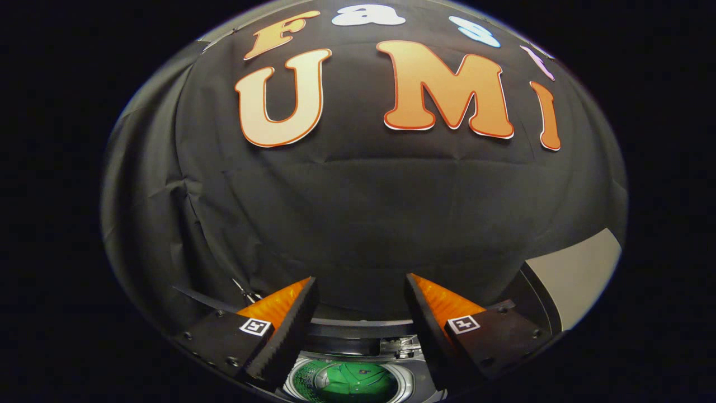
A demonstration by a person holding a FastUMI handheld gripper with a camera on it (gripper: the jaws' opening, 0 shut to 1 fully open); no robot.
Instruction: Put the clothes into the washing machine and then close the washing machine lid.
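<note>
the tool [358, 313] is held open, its fingers spread wide with nothing gripped between them. the washing machine [411, 376] is seen below the fingers, toward 6 o'clock, its round drum mouth facing upward. the green clothes [349, 380] lie inside the drum. the lid [576, 277] stands raised at about 3 o'clock, beyond the right finger; judged from this, closing is still to be done.

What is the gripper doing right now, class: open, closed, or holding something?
Gripper: open, fingers spread wide and holding nothing, above the washing machine with the green clothes already in its drum.
</note>
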